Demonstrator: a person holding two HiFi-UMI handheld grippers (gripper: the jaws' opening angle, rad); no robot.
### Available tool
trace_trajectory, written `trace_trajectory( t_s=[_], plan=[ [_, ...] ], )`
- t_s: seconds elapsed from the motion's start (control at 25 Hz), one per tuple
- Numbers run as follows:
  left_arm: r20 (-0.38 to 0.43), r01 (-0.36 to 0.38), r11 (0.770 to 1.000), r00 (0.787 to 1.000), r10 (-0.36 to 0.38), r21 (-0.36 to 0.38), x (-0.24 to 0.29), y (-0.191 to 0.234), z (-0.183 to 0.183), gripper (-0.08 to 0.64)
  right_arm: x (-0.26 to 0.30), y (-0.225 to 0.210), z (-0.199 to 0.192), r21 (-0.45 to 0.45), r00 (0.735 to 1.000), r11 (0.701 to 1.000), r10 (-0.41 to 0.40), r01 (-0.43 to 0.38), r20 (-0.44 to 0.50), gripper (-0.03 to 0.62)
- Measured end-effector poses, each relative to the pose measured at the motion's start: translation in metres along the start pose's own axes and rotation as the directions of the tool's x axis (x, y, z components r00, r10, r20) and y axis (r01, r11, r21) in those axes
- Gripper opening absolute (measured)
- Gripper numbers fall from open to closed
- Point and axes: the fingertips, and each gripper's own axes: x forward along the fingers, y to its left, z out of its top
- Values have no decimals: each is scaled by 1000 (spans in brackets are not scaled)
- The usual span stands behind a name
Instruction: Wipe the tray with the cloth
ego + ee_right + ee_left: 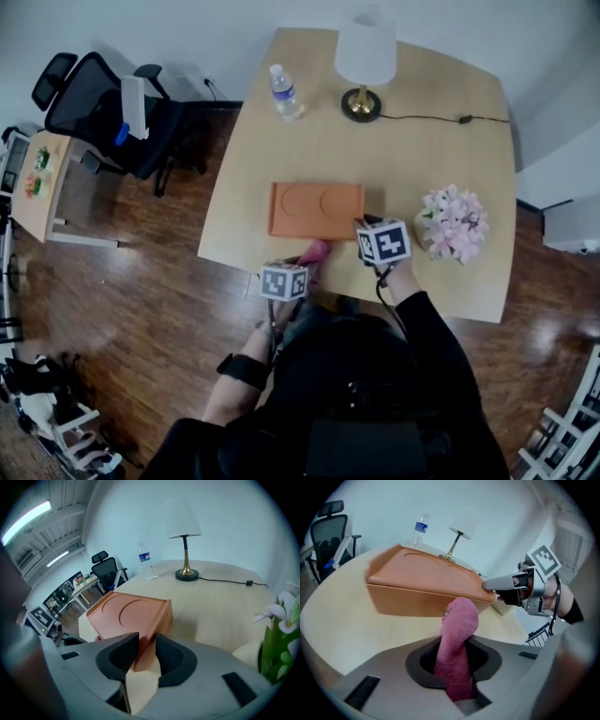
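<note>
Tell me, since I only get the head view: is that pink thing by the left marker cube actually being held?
Observer: Yes. In the left gripper view, the left gripper is shut on the pink cloth, and the cloth's free end sticks out toward the tray.
Operator: And the right one, is it just resting beside the tray?
Observer: No. The right gripper view shows the right gripper with one jaw on each side of the tray's near corner, apparently clamping it.
</note>
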Motion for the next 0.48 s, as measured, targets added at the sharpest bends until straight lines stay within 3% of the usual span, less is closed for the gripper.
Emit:
trace_trajectory(
  t_s=[0.24,0.48],
  plan=[
    [63,-143,984,987,150,-106,-45,91,7,91,1,-1,1,3,1000,1000,-12,12,0,121],
    [118,-226,960,962,247,-167,-75,146,22,91,2,1,2,23,999,999,-31,30,11,124]
  ],
)
